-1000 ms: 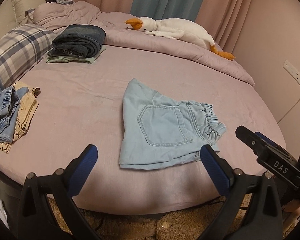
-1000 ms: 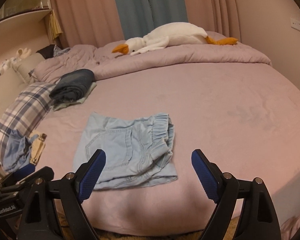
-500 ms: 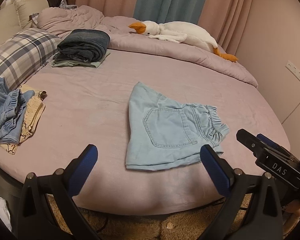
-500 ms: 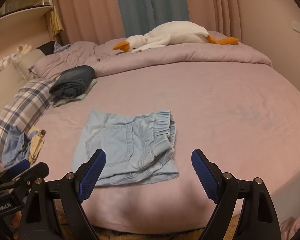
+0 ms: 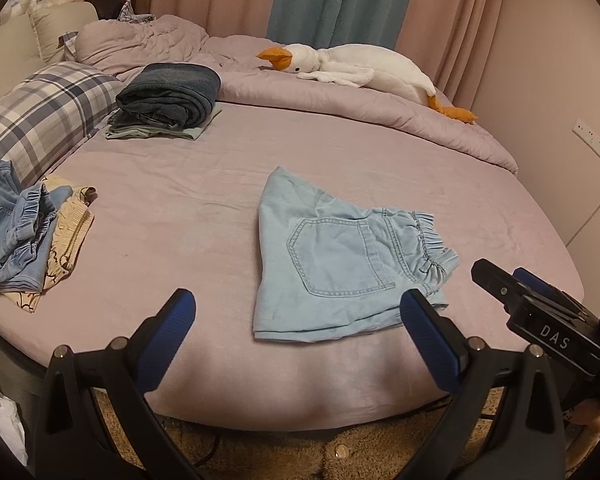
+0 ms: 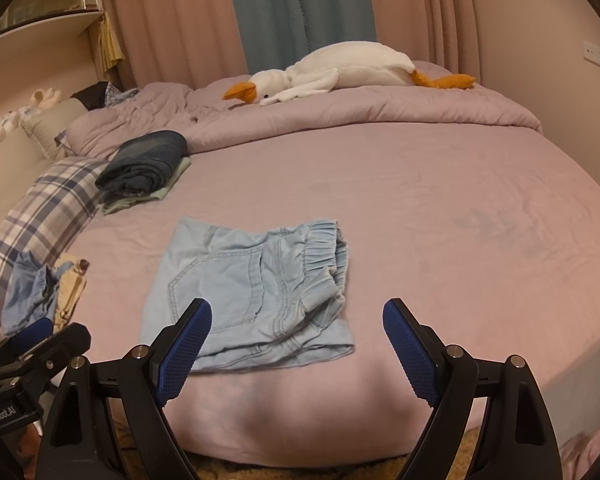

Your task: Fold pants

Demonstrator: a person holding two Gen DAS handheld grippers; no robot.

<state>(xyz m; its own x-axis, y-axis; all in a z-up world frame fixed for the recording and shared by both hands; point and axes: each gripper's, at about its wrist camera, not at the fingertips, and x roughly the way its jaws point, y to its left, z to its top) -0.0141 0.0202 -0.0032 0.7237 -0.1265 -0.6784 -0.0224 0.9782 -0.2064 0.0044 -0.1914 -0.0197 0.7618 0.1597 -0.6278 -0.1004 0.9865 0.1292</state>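
Light blue denim shorts (image 5: 340, 264) (image 6: 256, 292) lie folded in half on the pink bed sheet (image 5: 180, 208), back pocket up, elastic waistband to the right. My left gripper (image 5: 298, 314) hovers open over the bed's near edge, just short of the shorts' hem. My right gripper (image 6: 296, 322) is open too, its left finger in front of the shorts' near left corner. Neither holds anything. The right gripper (image 5: 540, 312) shows at the right edge of the left wrist view.
A stack of folded dark jeans (image 5: 168, 98) (image 6: 144, 164) lies at the back left beside a plaid pillow (image 5: 40, 120). Unfolded blue and cream clothes (image 5: 24, 236) are piled at the left edge. A plush goose (image 5: 360, 70) rests on the rolled duvet. Carpet lies below the bed edge.
The left wrist view has tilted slightly, so the shorts sit a little lower and further right in it. Both grippers stay open and the shorts have not moved.
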